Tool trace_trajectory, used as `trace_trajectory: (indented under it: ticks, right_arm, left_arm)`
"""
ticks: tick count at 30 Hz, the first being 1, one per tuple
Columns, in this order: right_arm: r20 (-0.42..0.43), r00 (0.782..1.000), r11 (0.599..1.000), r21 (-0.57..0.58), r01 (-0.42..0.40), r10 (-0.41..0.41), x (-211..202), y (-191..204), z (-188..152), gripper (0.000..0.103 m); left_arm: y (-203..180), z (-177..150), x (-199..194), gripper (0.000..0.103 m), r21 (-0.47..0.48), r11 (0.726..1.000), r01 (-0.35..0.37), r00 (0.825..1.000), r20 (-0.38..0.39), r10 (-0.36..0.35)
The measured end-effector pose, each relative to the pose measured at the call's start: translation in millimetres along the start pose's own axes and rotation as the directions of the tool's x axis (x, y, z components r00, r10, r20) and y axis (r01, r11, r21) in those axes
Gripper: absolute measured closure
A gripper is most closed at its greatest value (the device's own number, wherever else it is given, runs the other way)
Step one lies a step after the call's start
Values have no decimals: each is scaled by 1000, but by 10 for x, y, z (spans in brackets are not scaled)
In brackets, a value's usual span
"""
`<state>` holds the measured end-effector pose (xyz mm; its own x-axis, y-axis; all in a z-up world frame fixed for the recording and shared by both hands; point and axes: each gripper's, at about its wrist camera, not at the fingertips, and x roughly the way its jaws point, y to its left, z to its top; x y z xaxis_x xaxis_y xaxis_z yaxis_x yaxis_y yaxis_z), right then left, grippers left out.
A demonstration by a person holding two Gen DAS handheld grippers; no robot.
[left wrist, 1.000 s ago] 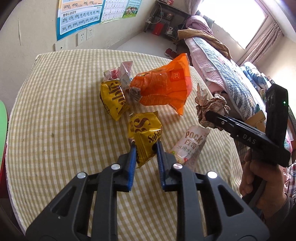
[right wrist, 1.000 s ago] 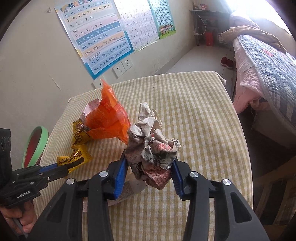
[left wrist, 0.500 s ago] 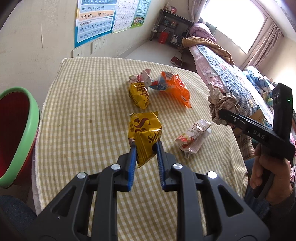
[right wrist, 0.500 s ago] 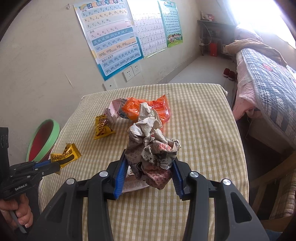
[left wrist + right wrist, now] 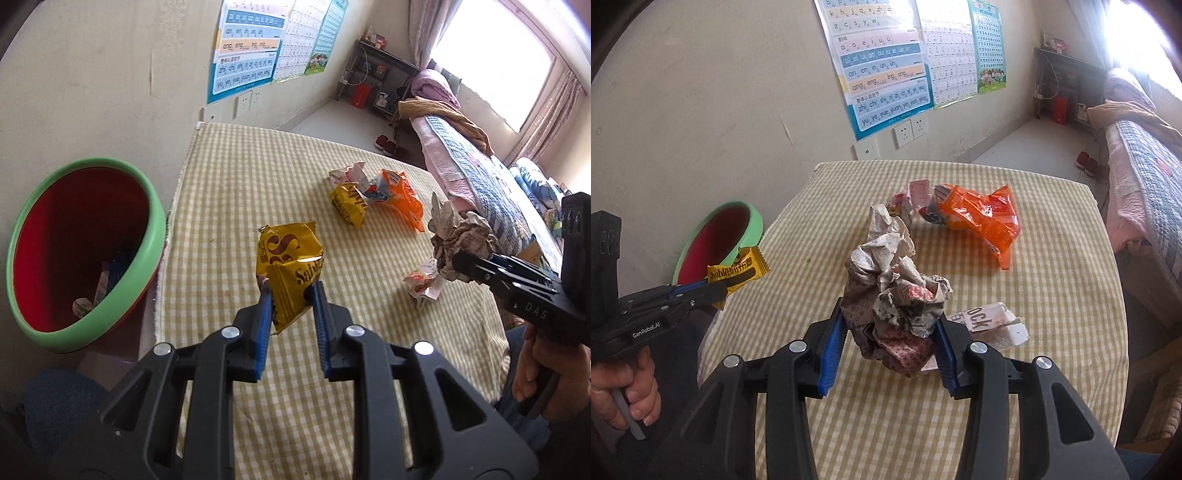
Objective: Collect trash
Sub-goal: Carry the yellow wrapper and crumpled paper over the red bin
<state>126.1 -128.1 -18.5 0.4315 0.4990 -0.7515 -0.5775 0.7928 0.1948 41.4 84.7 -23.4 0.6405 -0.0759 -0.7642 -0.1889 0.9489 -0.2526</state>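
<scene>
My left gripper (image 5: 290, 291) is shut on a yellow snack wrapper (image 5: 290, 264) and holds it above the table's left part, near the bin; it also shows in the right wrist view (image 5: 737, 273). My right gripper (image 5: 888, 321) is shut on a crumpled paper ball (image 5: 892, 291), held above the table; the ball also shows in the left wrist view (image 5: 460, 240). A red bin with a green rim (image 5: 147, 218) stands left of the table, with some trash inside. On the table lie a second yellow wrapper (image 5: 349, 205), an orange bag (image 5: 982, 214) and a white Pocky packet (image 5: 988, 325).
The table has a yellow checked cloth (image 5: 236, 192) and stands against a wall with posters (image 5: 882, 62). A bed (image 5: 476, 162) stands to the right. A small pink-white wrapper (image 5: 914, 194) lies beside the orange bag.
Both grippers have pulled back and swung left with their loads. The bin has come into full view on the left, and the table trash looks farther away.
</scene>
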Motion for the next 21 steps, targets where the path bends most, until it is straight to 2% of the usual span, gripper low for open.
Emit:
trace_trajectory:
  ticks: [3,7,12,21]
  right_arm:
    - [-9,1000,999,-23,-23,22,43,185,20,61]
    - [-19,998,997,-51,-57,56,139,441,78,61]
    - [-22,995,991,-89,-98,97,269,754,206,61]
    - [-39,987,975,-158,-159,155,542,1305,426,61]
  left_arm:
    - [147,22,-100,82,-50,999,-4,1000,22,5]
    - [289,64,-244,82,-71,997,-29,998,52,32]
    - [514,101,-394,82,-87,993,-82,993,81,89]
    - [1047,127,-575,82,-183,967,-175,975,107,196]
